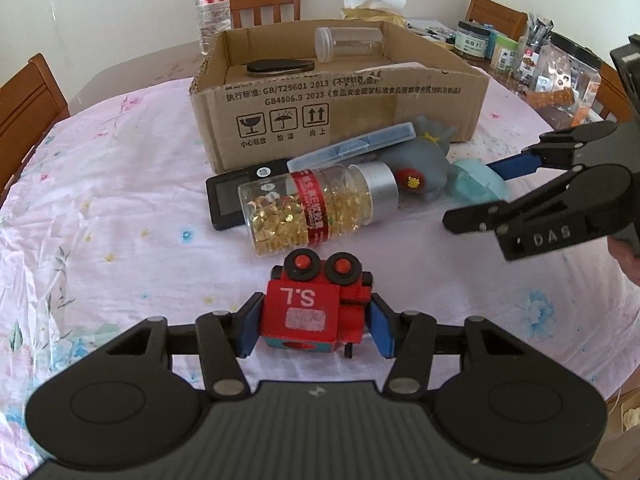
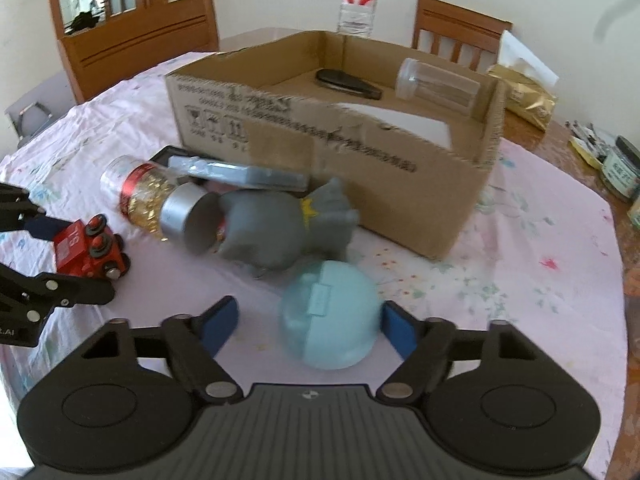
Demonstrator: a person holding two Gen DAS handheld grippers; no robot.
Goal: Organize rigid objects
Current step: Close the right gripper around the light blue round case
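Observation:
My left gripper (image 1: 316, 326) is shut on a red toy train (image 1: 316, 304), wheels turned up, low over the pink tablecloth; the train (image 2: 88, 248) also shows in the right wrist view. A light blue round case (image 2: 328, 316) lies between the fingers of my right gripper (image 2: 310, 326). Its right pad (image 2: 398, 330) touches the case and its left pad (image 2: 220, 324) stands apart from it, so the gripper is open. Beyond lie a capsule bottle (image 1: 316, 208), a grey toy figure (image 2: 280, 228), a clear flat case (image 1: 352, 144) and a black device (image 1: 228, 200).
An open cardboard box (image 1: 340, 120) stands behind the pile, holding a clear jar (image 1: 348, 42) and a flat black object (image 1: 280, 66). A water bottle (image 1: 212, 4) and wooden chairs stand behind it. Several jars (image 1: 520, 52) crowd the table's far right.

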